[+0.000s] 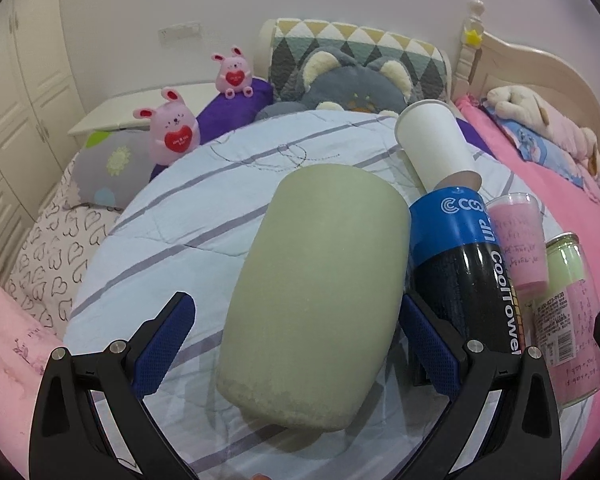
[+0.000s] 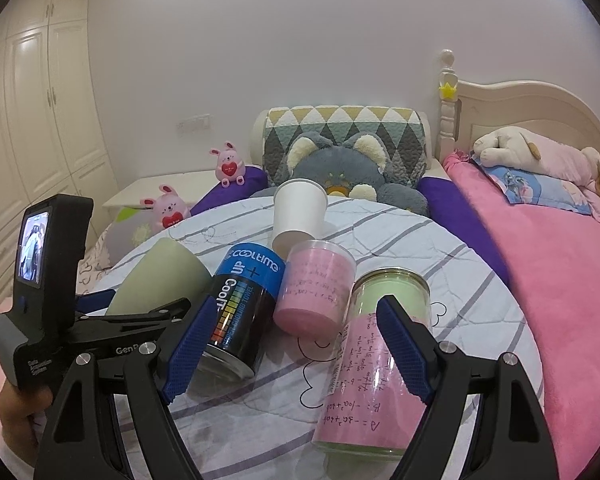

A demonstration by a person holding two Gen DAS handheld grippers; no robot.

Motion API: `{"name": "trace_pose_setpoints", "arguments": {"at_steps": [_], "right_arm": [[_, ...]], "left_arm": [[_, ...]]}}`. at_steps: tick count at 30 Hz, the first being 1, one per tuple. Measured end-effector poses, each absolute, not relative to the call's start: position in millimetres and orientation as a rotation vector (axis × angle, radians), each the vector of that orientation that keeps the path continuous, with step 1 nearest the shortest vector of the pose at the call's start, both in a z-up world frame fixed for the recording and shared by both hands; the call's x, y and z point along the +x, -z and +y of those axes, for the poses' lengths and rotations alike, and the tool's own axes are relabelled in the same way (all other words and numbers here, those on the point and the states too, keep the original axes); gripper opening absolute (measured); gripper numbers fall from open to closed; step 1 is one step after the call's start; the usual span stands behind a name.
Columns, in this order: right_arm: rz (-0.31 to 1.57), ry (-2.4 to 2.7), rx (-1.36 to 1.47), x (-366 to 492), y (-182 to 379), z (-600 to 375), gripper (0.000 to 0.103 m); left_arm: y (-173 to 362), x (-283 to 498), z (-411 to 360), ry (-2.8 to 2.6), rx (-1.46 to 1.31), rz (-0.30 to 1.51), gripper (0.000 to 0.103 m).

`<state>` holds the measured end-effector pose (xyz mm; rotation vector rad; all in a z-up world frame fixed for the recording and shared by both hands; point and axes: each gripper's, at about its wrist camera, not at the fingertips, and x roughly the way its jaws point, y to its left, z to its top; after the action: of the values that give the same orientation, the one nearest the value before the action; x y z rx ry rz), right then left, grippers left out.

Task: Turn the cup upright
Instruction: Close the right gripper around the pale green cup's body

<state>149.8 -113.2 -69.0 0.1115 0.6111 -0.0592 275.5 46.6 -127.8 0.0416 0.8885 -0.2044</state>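
Meanwhile, the left gripper (image 1: 296,332) is straddling the overturned green cup (image 1: 312,292), jaws open; squeezing mid-body should prevent slipping. The right gripper (image 2: 300,348) is hovering open.

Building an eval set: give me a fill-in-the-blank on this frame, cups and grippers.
1. The green cup sits between the fingers of the ____ hand-held gripper.
2. The jaws of the right hand-held gripper stand ____.
3. The white paper cup rests with its mouth facing ____.
4. The can beside the green cup is blue and ____.

Missing: left; open; down; black
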Motion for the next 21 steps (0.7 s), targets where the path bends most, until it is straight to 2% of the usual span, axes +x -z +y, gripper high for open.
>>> {"name": "trace_pose_setpoints", "arguments": {"at_steps": [3,4,13,21], "right_arm": [[0.611,0.06,0.113,149,69,-114,0.083],[0.613,0.061,0.113,149,69,-114,0.083],[0.613,0.06,0.107,135,65,-113,0.083],[0.618,0.046,0.086,108,59,-102,0.083]], "left_arm": [[127,273,47,0.245,0.006,0.89,0.083],[126,272,48,0.251,-0.004,0.894,0.083],[121,250,63,0.231,-0.02,0.929,0.082],[117,196,70,0.238,-0.016,0.948,0.082]]}}
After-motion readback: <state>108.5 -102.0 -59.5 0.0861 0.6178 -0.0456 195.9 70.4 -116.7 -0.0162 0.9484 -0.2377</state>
